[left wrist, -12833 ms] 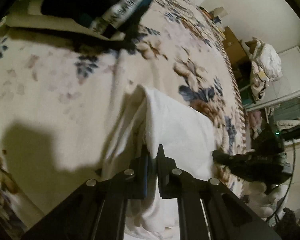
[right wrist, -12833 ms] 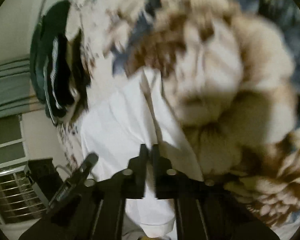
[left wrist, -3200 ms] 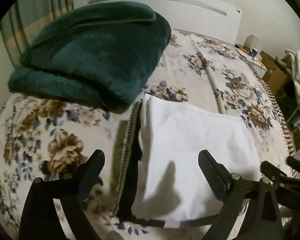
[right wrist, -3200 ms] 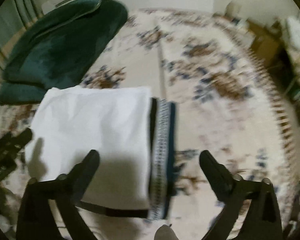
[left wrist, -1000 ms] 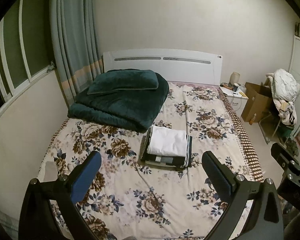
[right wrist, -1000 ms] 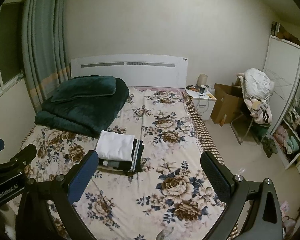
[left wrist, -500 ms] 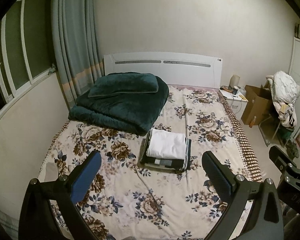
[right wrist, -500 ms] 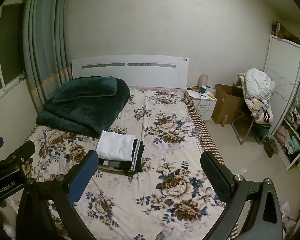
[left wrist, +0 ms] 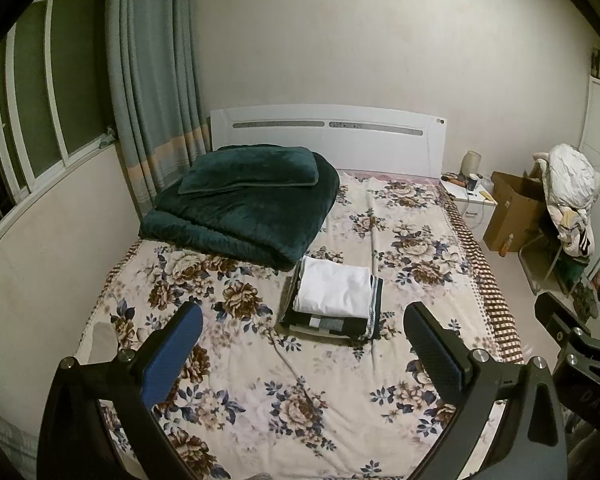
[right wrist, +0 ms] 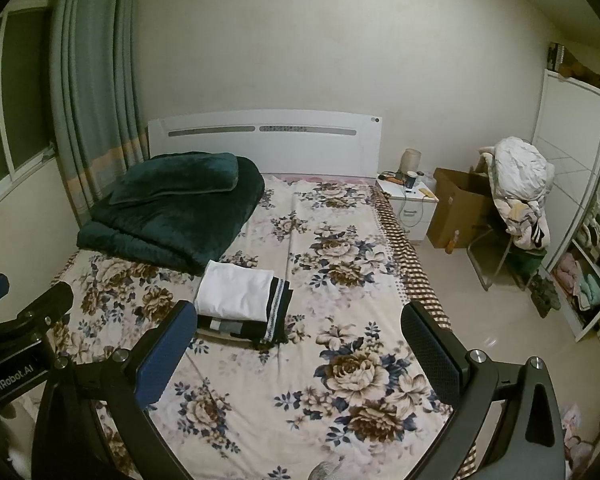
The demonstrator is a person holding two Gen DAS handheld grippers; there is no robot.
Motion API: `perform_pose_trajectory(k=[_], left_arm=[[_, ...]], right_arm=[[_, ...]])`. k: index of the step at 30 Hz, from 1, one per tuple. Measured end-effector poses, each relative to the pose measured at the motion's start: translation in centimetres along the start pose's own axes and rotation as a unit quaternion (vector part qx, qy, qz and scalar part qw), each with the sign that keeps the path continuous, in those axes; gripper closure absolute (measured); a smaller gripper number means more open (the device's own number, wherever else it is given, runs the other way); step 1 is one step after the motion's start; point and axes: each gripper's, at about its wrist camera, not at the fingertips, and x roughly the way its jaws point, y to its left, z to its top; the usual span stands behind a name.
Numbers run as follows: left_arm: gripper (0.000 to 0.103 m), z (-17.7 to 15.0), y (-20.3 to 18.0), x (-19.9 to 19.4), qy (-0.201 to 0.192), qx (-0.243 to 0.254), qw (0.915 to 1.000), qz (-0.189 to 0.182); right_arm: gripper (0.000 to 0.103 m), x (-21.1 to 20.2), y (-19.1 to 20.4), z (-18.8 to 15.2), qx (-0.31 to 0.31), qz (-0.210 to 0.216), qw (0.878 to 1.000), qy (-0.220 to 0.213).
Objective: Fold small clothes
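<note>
A folded white garment point(left wrist: 335, 287) lies on top of a stack of folded dark clothes point(left wrist: 328, 324) in the middle of the flowered bed point(left wrist: 280, 392). The white garment point(right wrist: 236, 290) and the dark stack point(right wrist: 244, 326) also show in the right wrist view. My left gripper point(left wrist: 302, 336) is open and empty, held well back from the bed's foot. My right gripper point(right wrist: 298, 338) is open and empty, also far from the stack. Part of the right gripper point(left wrist: 580, 356) shows at the left view's right edge, and part of the left gripper point(right wrist: 16, 336) at the right view's left edge.
A folded dark green duvet with a pillow point(left wrist: 244, 204) lies at the bed's head on the left. A white headboard point(left wrist: 328, 138), curtains point(left wrist: 152, 92), a nightstand point(right wrist: 410, 200), a cardboard box point(right wrist: 456, 208), a chair piled with laundry point(right wrist: 520, 196) and a white wardrobe point(right wrist: 580, 208) stand around.
Both grippers let go of the white garment, now folded on the dark stack, opened and pulled far back from the bed. In the last second the views shift only slightly.
</note>
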Motion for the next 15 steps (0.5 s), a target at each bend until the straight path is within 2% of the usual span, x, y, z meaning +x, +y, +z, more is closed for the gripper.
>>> perform_pose_trajectory(k=[15], left_arm=[[0.0,0.09,-0.22,-0.51,0.0,-0.002,1.0,0.004]], right_arm=[[0.0,-0.3,0.13,-0.22,0.001,0.001,1.0,0.0]])
